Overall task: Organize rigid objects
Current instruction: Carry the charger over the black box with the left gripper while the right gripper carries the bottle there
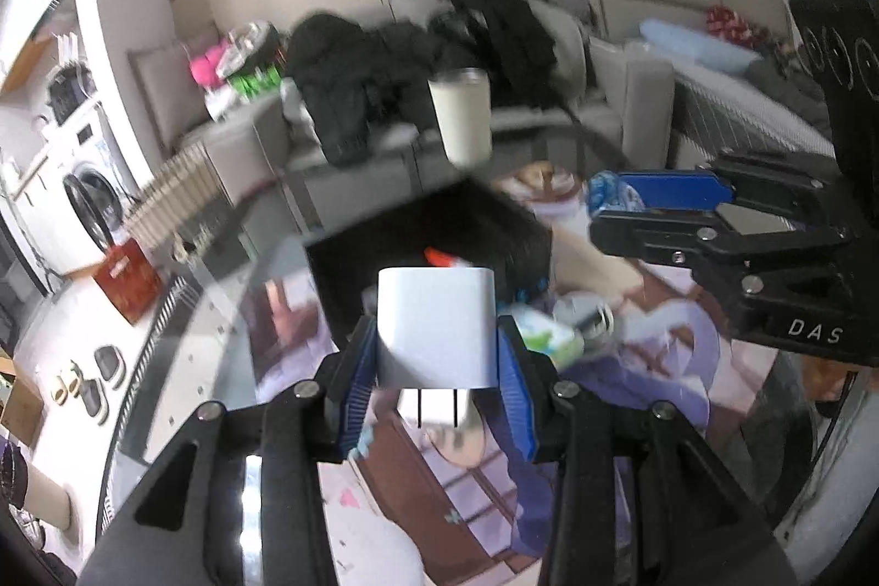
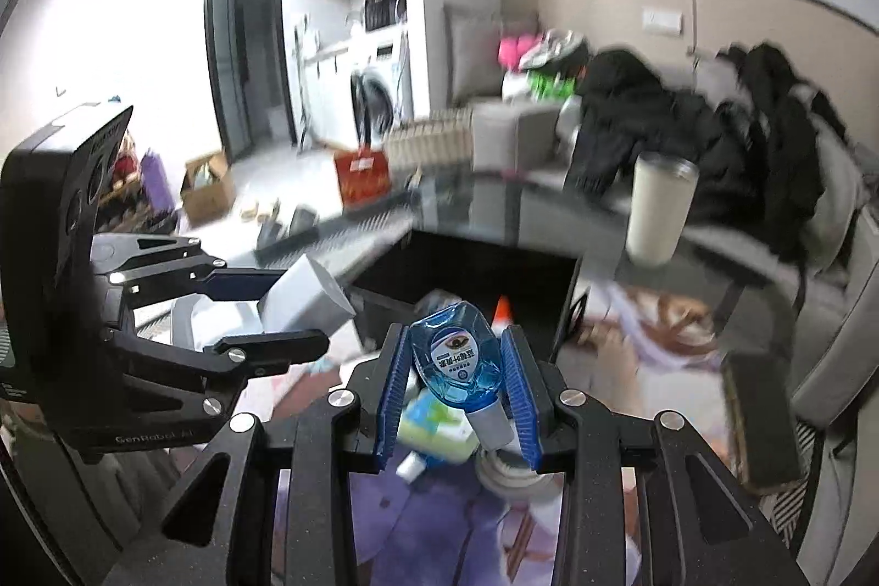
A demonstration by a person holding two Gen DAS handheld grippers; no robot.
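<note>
My left gripper (image 1: 437,339) is shut on a white plug adapter (image 1: 437,322), its prongs pointing back toward the camera; it also shows in the right wrist view (image 2: 305,300) at the left. My right gripper (image 2: 456,355) is shut on a small blue eye-drop bottle (image 2: 459,352), cap toward the camera; the bottle also shows in the left wrist view (image 1: 612,190) at the right. Both are held above a glass table near a black box (image 2: 483,273). A green-and-white pack (image 2: 437,432) and a white round item (image 2: 508,473) lie below the right gripper.
A cream tumbler (image 1: 461,113) stands at the table's far edge, also in the right wrist view (image 2: 659,207). A grey sofa (image 1: 632,91) piled with black clothes is behind. A red bag (image 1: 129,281) and slippers lie on the floor at the left.
</note>
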